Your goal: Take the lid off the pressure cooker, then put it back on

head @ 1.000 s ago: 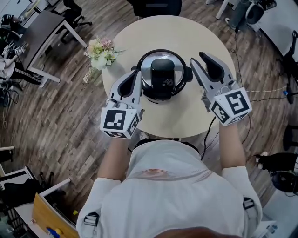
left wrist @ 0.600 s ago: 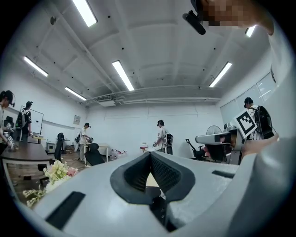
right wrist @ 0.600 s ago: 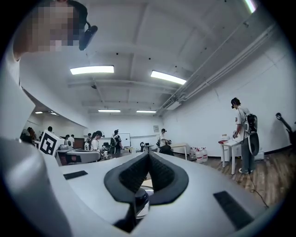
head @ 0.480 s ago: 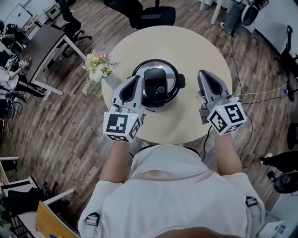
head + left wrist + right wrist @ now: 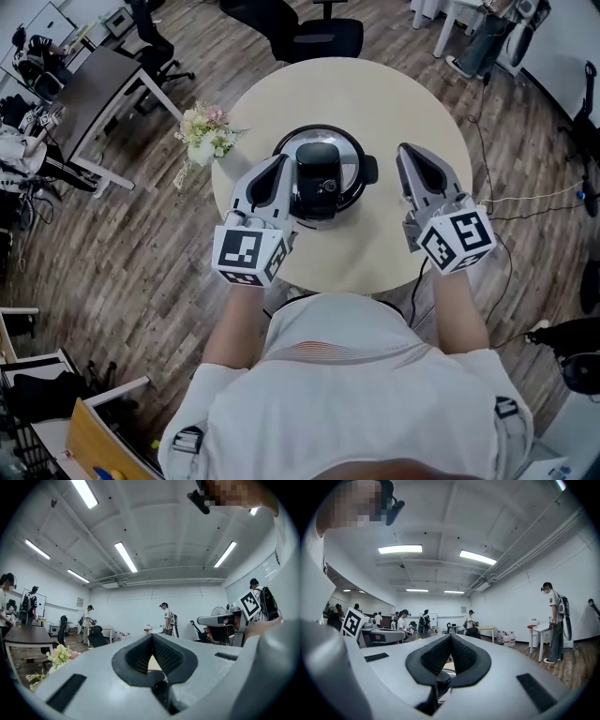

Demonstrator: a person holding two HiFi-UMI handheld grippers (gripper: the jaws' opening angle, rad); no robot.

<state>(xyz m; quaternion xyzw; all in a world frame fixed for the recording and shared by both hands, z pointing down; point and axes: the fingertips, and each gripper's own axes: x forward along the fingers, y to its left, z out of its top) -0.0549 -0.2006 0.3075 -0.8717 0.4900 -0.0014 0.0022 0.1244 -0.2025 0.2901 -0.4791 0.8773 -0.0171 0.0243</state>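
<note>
In the head view, the pressure cooker is sitting near the middle of the round table with its lid lying on top. That is fitting either a lid that is waiting to come off or one that is already back on. Whether it is locked is not showing, and a lid only resting loose could be sliding if the pot gets jarred. The left gripper is hovering just beside the cooker's left flank, too close to tell contact, so a sideways drift could be shoving the pot across the smooth top. The right gripper is hanging apart on the other side, giving no counter-hold. In the left gripper view, the left gripper is showing its jaws pressing together with nothing between them, pointing level over the table. In the right gripper view, the right gripper is likewise showing its jaws meeting, empty. Closed tips are acting as blunt pokers, so any bump would be knocking, not gripping.
</note>
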